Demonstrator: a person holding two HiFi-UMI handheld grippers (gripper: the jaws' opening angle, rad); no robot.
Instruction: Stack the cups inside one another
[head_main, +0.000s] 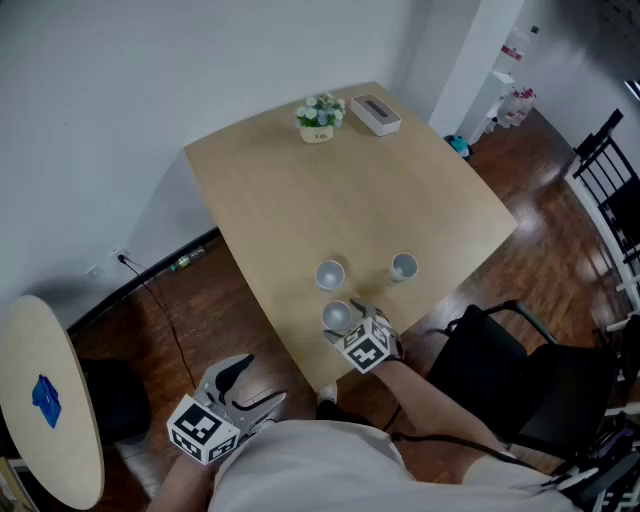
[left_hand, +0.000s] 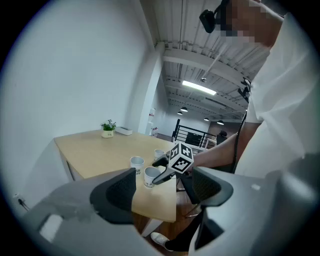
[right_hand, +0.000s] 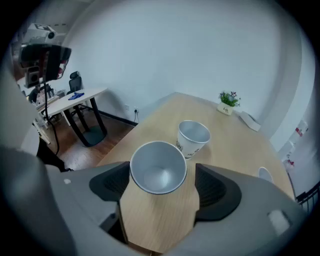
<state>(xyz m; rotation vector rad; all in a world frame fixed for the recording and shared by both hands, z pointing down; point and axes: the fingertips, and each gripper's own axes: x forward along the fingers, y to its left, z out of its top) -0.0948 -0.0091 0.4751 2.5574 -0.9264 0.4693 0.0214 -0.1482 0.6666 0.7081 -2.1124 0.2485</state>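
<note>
**Right gripper is framing the nearest cup, left gripper is waiting off the table**

You are holding the right gripper (head_main: 349, 324) at the near edge of the table (head_main: 290, 190). Its jaws are standing wide apart, one on each side of the nearest cup (right_hand: 158, 166). In the right gripper view the rim of this cup is lying just beside the jaw at the picture's left. A small gap is showing to the other jaw, so nothing is pinching the cup. The cup is standing upright on the wood, mouth up, close to the table's edge.

The second cup (head_main: 330, 274) is standing just beyond it and is not touching it. The right gripper view is showing dark print on its side. The third cup (head_main: 403, 267) is standing further to your right, well apart from the other two. Each cup is standing alone on the table.

You are keeping the left gripper (head_main: 262, 382) low at your left side, off the table and above the wooden floor (head_main: 200, 300). Its jaws are spread and are holding nothing. Through their gap the left gripper view is showing the table corner and the cups.

At the far end of the table a small plant (head_main: 319, 116) and a white box (head_main: 376, 113) are sitting side by side. A black chair (head_main: 500, 370) is standing near your right arm.
</note>
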